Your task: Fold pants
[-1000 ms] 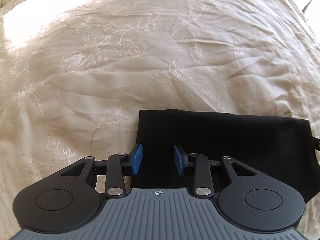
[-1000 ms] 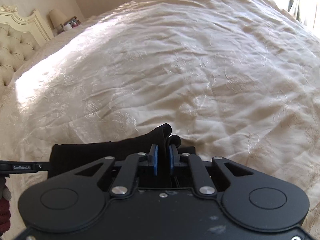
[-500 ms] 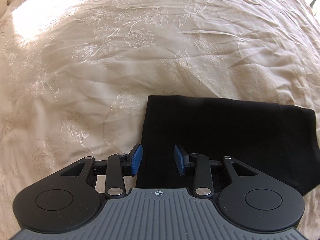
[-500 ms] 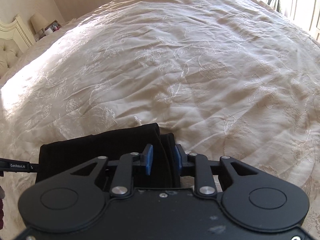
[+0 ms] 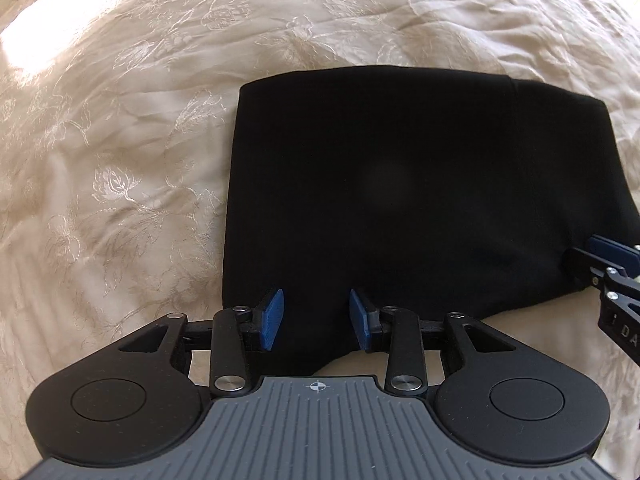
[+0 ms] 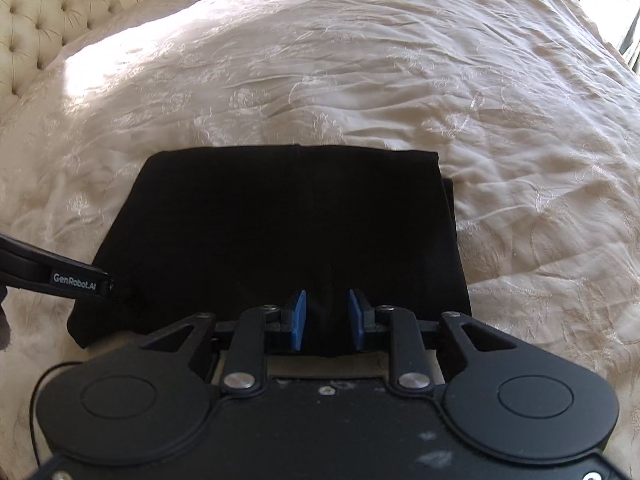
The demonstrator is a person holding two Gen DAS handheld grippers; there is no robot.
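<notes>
Nearest the lens, the left gripper (image 5: pixel 316 318) is hovering over the near left corner of the pants (image 5: pixel 420 192), its blue pads (image 5: pixel 272 318) standing apart and pressing on nothing. The right gripper (image 6: pixel 323 318) is poised at the near edge toward the other end; its jaws have just been opening, and cloth is lying between the parted pads (image 6: pixel 298 320) without being pinched. Beyond both tools, the pants are resting flat as a compact black rectangle on the cream embroidered bedspread (image 6: pixel 360 80), layered edges showing at the right end. Farther off, a tufted headboard (image 6: pixel 48 12) is bordering the bed. Judged from this, the fold is nearly finished; withdrawing both tools upward and clear should avoid dragging the top layer askew.
</notes>
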